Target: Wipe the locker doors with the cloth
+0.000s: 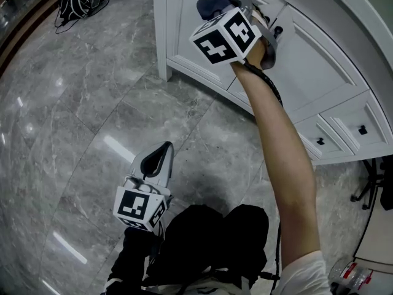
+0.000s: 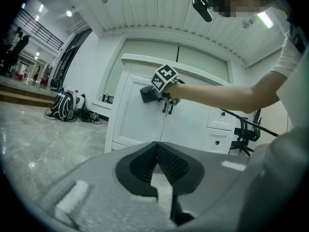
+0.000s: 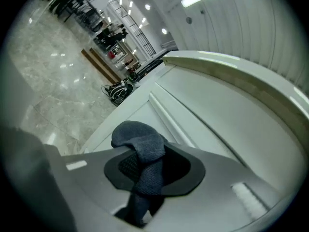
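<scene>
Gripped dark cloth [image 3: 140,141] in right claw [image 3: 145,163], bunched just ahead at white locker door [image 3: 217,124]; held left claw [image 2: 157,151] shut and empty, low over grey floor [image 1: 73,121].

The cloth [image 3: 142,161] is dark blue-grey, the locker doors [image 1: 319,54] white with black knobs [image 1: 363,129], the floor [image 1: 80,103] grey pale-veined marble, and the left hand-held gripper [image 2: 156,151] and right hand-held gripper [image 3: 145,153] grey with black ribbed pads and black-and-white square-marker cubes [image 1: 224,35].

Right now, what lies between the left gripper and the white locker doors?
Only bare grey marble floor; the head view shows it.
</scene>
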The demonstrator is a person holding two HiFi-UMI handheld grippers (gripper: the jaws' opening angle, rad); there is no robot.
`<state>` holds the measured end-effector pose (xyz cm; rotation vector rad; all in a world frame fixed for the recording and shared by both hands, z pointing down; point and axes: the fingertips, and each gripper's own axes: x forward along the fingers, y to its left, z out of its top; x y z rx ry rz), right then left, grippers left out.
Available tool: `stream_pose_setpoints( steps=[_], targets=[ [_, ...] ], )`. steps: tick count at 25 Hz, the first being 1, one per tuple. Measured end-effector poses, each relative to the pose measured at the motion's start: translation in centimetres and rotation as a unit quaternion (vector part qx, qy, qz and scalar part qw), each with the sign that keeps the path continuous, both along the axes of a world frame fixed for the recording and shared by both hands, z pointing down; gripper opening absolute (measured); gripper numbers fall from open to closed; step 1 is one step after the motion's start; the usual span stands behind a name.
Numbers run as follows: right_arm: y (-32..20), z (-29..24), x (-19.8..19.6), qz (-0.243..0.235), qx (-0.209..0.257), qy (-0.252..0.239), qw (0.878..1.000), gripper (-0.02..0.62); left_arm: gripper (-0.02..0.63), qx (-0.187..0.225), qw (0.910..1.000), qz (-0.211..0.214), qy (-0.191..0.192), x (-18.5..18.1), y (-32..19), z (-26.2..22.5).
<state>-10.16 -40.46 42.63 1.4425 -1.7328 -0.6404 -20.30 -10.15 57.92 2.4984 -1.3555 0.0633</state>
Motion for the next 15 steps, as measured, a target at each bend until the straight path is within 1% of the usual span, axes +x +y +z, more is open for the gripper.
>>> stream_pose_setpoints(
  steps=[2,6,12,15],
  targets=[
    [-0.2,0.8,-0.3,0.006,-0.016,-0.037,0.999,0.084,0.002,0.000,1.0000,-0.002,0.001,-0.3,-0.1,0.0],
    [-0.4,3.3,-0.6,0.018,-0.030,-0.095,0.995,0.084,0.002,0.001,1.0000,-0.009,0.000,-1.2,-0.1,0.3],
    [0.0,8.0,0.3,0.037,-0.036,-0.122,0.991,0.084,0.002,-0.008,0.9998,-0.018,-0.003,-2.4,0.0,0.3],
    [0.1,9.7,0.4,0.036,-0.036,-0.122,0.991,0.084,0.002,-0.007,0.9998,-0.020,-0.002,-2.6,-0.1,0.3]
  ],
)
